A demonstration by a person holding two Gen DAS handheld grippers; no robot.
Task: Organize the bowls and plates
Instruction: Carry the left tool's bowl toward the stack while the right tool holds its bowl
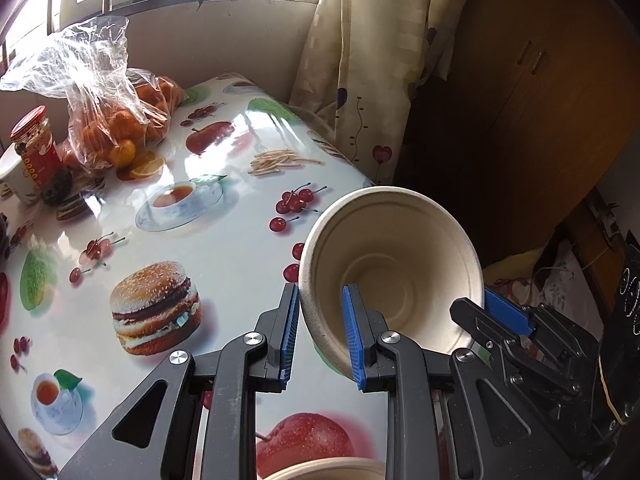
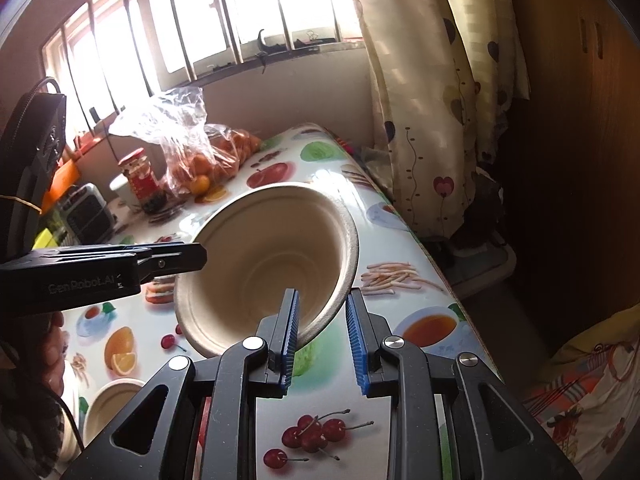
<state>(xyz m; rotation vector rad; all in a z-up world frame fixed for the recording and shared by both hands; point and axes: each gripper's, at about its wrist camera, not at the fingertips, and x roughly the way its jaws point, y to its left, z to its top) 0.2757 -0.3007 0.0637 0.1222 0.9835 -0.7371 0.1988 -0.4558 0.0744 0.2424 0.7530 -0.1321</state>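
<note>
A beige paper bowl hangs tilted above the table's right edge, its opening turned toward both cameras. My left gripper is shut on the bowl's left rim, one blue pad inside and one outside. My right gripper pinches the opposite rim. In the right wrist view the same bowl has its right rim between the pads of my right gripper, and my left gripper clamps the left rim. Another beige bowl sits on the table at the lower left; its rim shows at the bottom edge.
The table has a glossy cloth printed with food pictures. At its far left are a plastic bag of oranges, a red-lidded jar and a white cup. A curtain and a wooden cabinet stand to the right.
</note>
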